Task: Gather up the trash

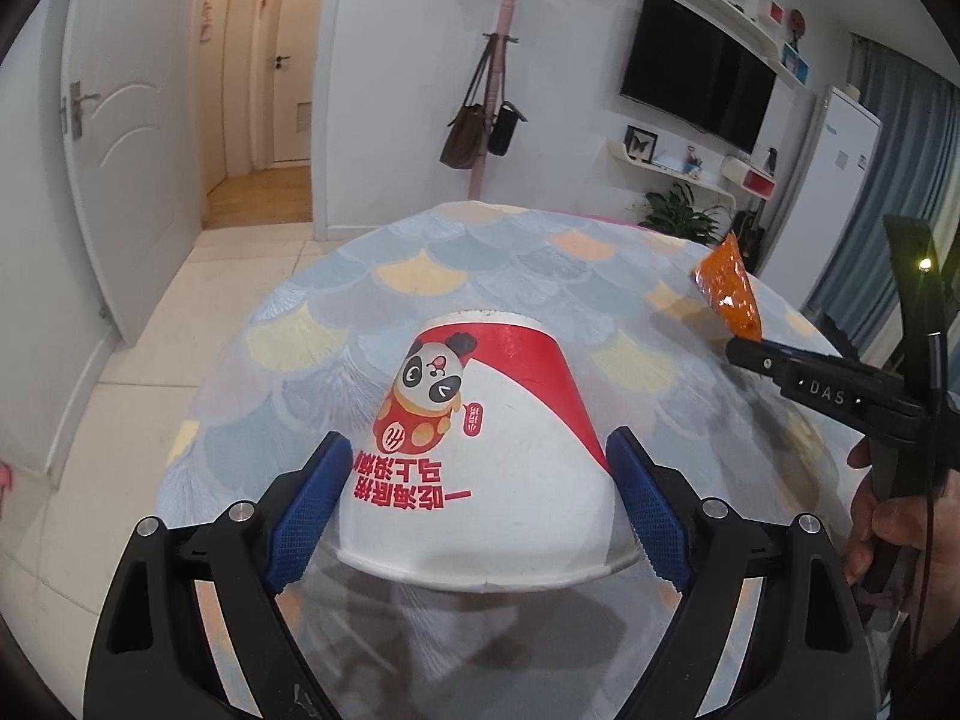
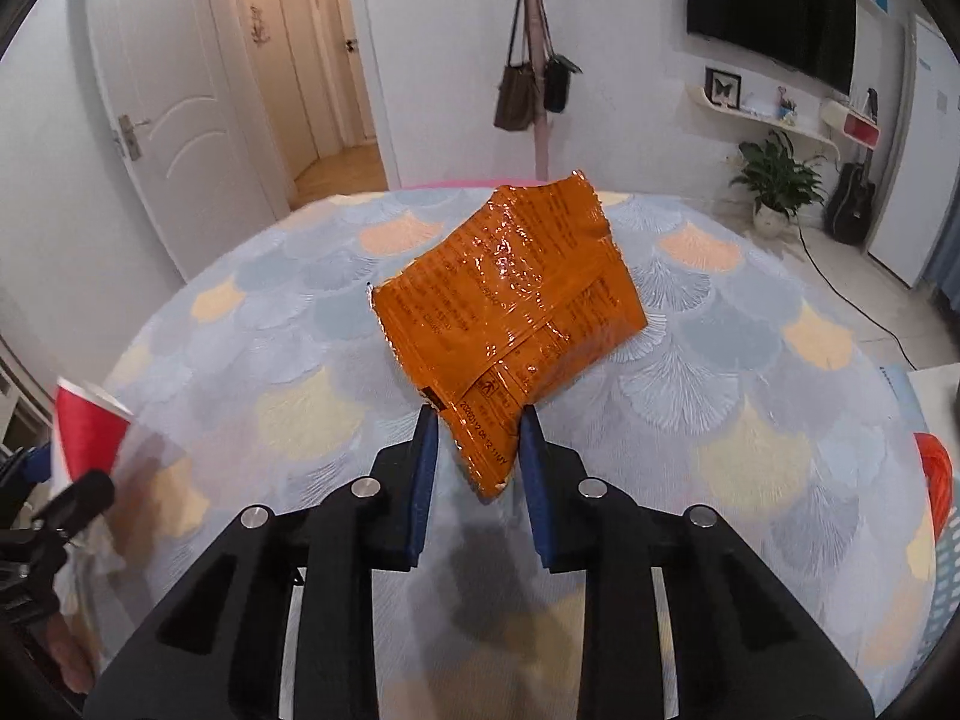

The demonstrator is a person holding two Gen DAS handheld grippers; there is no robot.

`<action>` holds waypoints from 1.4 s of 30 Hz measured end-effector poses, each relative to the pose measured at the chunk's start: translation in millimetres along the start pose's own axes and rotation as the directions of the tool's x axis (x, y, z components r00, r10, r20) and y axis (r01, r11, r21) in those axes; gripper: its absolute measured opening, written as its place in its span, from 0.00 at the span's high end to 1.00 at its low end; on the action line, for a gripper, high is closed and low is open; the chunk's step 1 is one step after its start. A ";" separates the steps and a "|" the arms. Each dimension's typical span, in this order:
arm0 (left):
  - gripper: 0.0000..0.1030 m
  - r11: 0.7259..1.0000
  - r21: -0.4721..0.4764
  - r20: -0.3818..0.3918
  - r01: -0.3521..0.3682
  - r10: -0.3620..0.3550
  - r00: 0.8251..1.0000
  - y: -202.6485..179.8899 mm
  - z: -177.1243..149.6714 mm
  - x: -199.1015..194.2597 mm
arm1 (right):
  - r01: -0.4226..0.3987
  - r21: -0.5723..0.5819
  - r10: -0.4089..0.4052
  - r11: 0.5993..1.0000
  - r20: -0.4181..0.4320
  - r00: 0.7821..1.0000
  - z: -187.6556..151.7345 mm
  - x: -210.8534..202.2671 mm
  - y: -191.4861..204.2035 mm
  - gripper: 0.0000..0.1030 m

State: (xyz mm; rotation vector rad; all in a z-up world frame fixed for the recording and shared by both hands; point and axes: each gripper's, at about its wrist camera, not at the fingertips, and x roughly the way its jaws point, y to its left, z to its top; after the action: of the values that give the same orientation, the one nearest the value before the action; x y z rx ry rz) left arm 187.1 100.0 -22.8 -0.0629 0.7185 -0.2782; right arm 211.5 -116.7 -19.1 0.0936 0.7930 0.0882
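An upside-down white and red paper bowl (image 1: 480,468) with a panda print sits between the blue pads of my left gripper (image 1: 483,504). Both pads press on its sides and it hangs tilted above the tablecloth, its shadow beneath it. In the right wrist view its red side (image 2: 84,426) shows blurred at the left edge. My right gripper (image 2: 480,462) is shut on the lower corner of a crinkled orange snack wrapper (image 2: 510,306), which is held up off the table. The left wrist view shows that wrapper (image 1: 726,288) standing up from the right gripper (image 1: 741,351) at the right.
A round table with a blue and yellow fan-pattern cloth (image 2: 750,360) lies under both grippers. An orange-red object (image 2: 936,468) sits at its right edge. A pink coat stand with bags (image 1: 486,126), a white door (image 1: 126,138) and a potted plant (image 2: 774,180) stand beyond. A hand (image 1: 882,528) holds the right gripper.
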 end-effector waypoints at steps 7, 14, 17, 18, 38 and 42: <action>0.18 1.000 0.022 0.033 0.003 -0.004 0.999 -12.7 -5.5 -25.1 | -0.017 -0.061 0.025 0.998 0.130 0.991 -24.0 -56.5 18.3 0.83; 0.18 0.999 0.053 0.060 0.005 -0.008 0.998 -27.7 -10.5 -46.7 | -0.074 -0.082 0.085 0.994 0.135 0.987 -43.0 -80.3 22.0 0.83; 0.18 0.999 0.051 0.049 0.005 -0.008 0.999 -29.3 -12.9 -42.6 | -0.095 -0.074 0.100 0.993 0.059 0.993 -42.3 -70.2 20.1 0.70; 0.18 0.999 0.048 0.044 0.008 -0.010 0.999 -29.6 -13.9 -40.5 | -0.068 -0.075 0.070 0.995 0.024 0.997 -40.4 -63.7 20.1 0.36; 0.18 0.999 -0.032 -0.099 0.030 -0.033 0.994 -18.9 -28.7 7.2 | 0.064 -0.238 -0.078 0.969 -0.048 0.996 -5.5 15.3 41.1 0.75; 0.18 0.999 -0.035 -0.097 0.029 -0.033 0.995 -19.8 -30.8 5.4 | 0.062 -0.182 -0.069 0.981 -0.029 0.997 -7.8 5.4 33.7 0.98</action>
State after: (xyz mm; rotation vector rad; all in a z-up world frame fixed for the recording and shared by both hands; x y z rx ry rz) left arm 166.2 80.6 -46.5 -0.0926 0.8196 -0.3006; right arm 208.2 -82.2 -24.4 -0.1069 0.8194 0.0996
